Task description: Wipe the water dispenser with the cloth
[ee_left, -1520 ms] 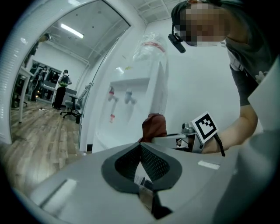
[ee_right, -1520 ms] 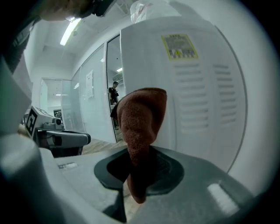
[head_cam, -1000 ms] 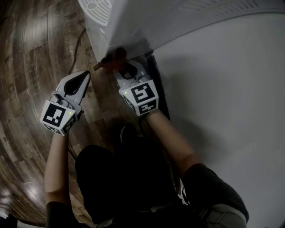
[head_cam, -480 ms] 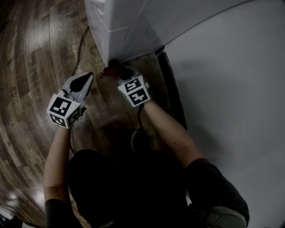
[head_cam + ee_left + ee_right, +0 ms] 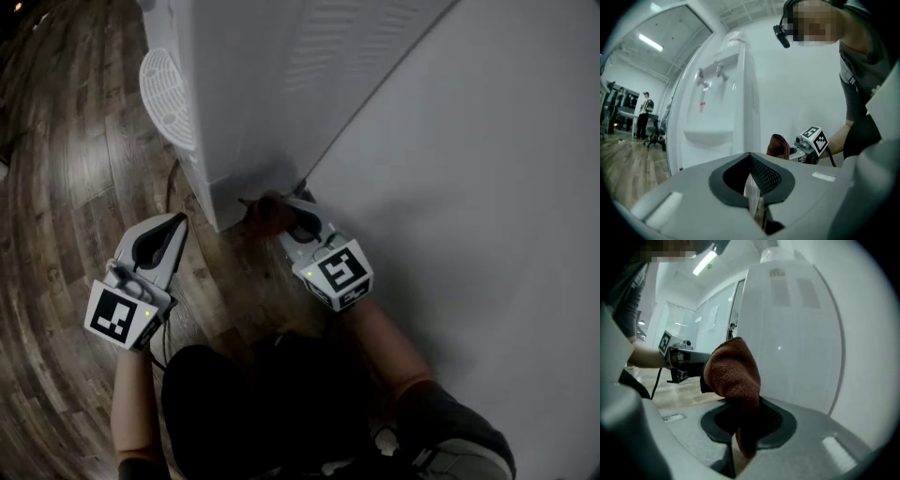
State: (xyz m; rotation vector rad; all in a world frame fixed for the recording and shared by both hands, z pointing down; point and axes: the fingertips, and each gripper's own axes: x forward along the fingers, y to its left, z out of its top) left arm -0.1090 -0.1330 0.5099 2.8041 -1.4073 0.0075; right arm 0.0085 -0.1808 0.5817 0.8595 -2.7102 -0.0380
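Item: cloth [image 5: 733, 376], rust-brown, bunched, grasped by right claw [image 5: 281, 220] at the water dispenser [image 5: 253, 94] near its base.
Left claw [image 5: 174, 225]: clenched on nothing, idle at left.
Risk: the loose bunch may slip out under pressure, and the bare claw could scrape the panel.

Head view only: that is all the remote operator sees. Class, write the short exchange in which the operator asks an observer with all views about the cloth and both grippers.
Operator: Is the cloth really clamped?
Observer: Yes. The right gripper view shows it, rust-brown, pinched between the right gripper's jaws and bunched above them.
Operator: And the left gripper?
Observer: Its own view shows its jaws together with nothing between them.
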